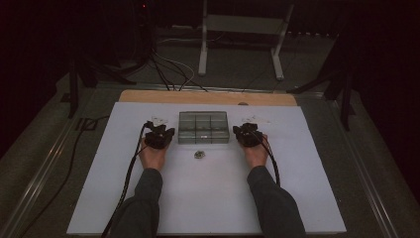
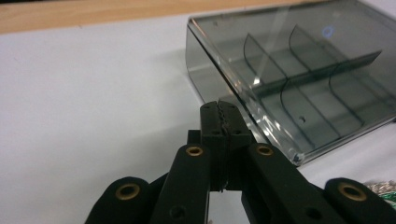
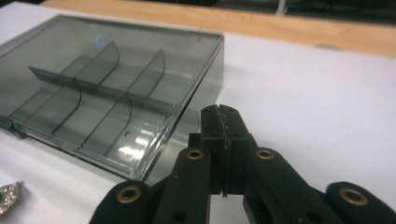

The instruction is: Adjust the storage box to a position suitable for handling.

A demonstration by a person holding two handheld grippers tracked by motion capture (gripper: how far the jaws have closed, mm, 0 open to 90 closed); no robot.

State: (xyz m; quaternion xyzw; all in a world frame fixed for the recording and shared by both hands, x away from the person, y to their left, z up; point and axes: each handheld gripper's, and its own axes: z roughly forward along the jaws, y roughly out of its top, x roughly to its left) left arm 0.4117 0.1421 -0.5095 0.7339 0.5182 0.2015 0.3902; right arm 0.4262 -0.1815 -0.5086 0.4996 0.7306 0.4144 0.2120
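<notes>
Overhead, the left gripper (image 1: 159,130) and right gripper (image 1: 246,130) flank a smoked plastic compartment box (image 1: 203,127) on the white table (image 1: 208,198); a small trinket (image 1: 199,154) lies just near of it. Left gripper view: jaws pressed together, empty, beside the box's corner. Right gripper view: jaws likewise closed on nothing.

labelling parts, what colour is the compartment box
Smoky grey, see-through plastic compartment box, clearest in the left gripper view.

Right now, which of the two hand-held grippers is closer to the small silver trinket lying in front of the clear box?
The left hand-held gripper: the small silver trinket lies slightly left of the compartment box's middle, nearer it.
</notes>
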